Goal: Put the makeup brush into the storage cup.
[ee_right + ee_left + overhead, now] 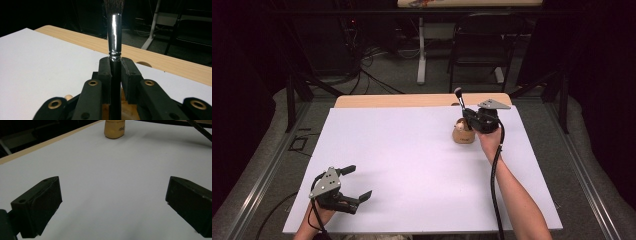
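Observation:
A makeup brush [459,100] with a black handle, silver ferrule [114,35] and dark bristles stands upright, bristles up, over a small tan wooden holder [463,134] at the far right of the white table. My right gripper [470,118] is shut on the brush handle just below the ferrule, both pads [104,72] pressed against it. The holder [114,128] also appears at the top of the left gripper view. My left gripper [358,184] rests at the near left of the table, jaws wide open, with nothing between them.
The white sheet [412,165] covers most of a wooden tabletop [392,101], whose bare strip shows along the far edge. A black folding chair [482,45] and a white stand leg [421,55] stand on the floor beyond. Dark surroundings flank both sides.

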`<action>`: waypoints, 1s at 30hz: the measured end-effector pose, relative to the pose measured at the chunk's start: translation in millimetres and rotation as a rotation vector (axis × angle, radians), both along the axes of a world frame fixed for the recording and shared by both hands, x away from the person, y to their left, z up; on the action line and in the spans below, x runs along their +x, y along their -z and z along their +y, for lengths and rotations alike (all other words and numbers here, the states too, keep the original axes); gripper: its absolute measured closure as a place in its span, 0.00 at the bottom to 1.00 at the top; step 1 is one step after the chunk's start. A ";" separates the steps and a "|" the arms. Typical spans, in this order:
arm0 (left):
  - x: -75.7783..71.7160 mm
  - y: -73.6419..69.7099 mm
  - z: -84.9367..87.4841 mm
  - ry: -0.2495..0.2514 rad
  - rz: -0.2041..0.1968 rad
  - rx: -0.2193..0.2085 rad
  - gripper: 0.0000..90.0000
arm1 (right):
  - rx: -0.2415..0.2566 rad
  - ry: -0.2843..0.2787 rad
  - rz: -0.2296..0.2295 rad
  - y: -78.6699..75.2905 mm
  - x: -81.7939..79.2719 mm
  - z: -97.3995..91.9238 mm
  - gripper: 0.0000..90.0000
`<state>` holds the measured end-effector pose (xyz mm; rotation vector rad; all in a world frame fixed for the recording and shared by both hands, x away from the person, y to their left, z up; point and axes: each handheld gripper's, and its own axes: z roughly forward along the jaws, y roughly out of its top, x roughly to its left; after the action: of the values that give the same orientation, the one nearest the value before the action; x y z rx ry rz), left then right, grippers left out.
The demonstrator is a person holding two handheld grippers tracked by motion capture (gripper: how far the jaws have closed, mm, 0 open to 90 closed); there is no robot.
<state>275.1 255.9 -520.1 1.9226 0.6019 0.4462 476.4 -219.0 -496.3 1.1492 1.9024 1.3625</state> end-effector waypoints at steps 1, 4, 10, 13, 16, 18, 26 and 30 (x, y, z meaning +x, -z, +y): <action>-0.1 -0.1 0.1 0.001 0.001 0.001 0.00 | -0.002 -0.003 0.004 0.3 -0.1 -0.2 0.88; 0.0 0.0 0.0 -0.001 0.000 0.000 0.00 | -0.003 -0.002 -0.002 1.8 -0.6 0.2 0.88; -0.1 0.0 -0.3 0.000 0.000 -0.001 0.00 | -0.015 -0.004 0.002 6.6 -2.0 -1.6 0.87; -0.2 -0.1 -0.2 0.000 0.001 0.000 0.00 | 0.011 0.001 0.007 5.1 -3.0 -4.3 0.68; -0.1 -0.1 -0.4 0.001 0.000 0.000 0.00 | -0.005 -0.012 0.009 2.0 -5.7 -4.6 0.50; -0.3 -0.1 -0.6 -0.004 0.000 0.002 0.00 | -0.011 -0.020 0.003 -0.8 -7.8 -5.5 0.40; 0.3 -0.2 -1.1 0.002 0.002 0.002 0.00 | -0.053 -0.089 0.034 -11.3 -14.8 -6.9 0.10; 0.8 -0.5 -1.7 0.006 0.002 0.000 0.00 | -0.090 -0.131 0.060 -15.7 -19.9 -6.3 0.05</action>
<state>275.9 254.2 -519.7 1.9250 0.5975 0.4408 456.5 -225.3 -480.6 1.0490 2.0916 1.3081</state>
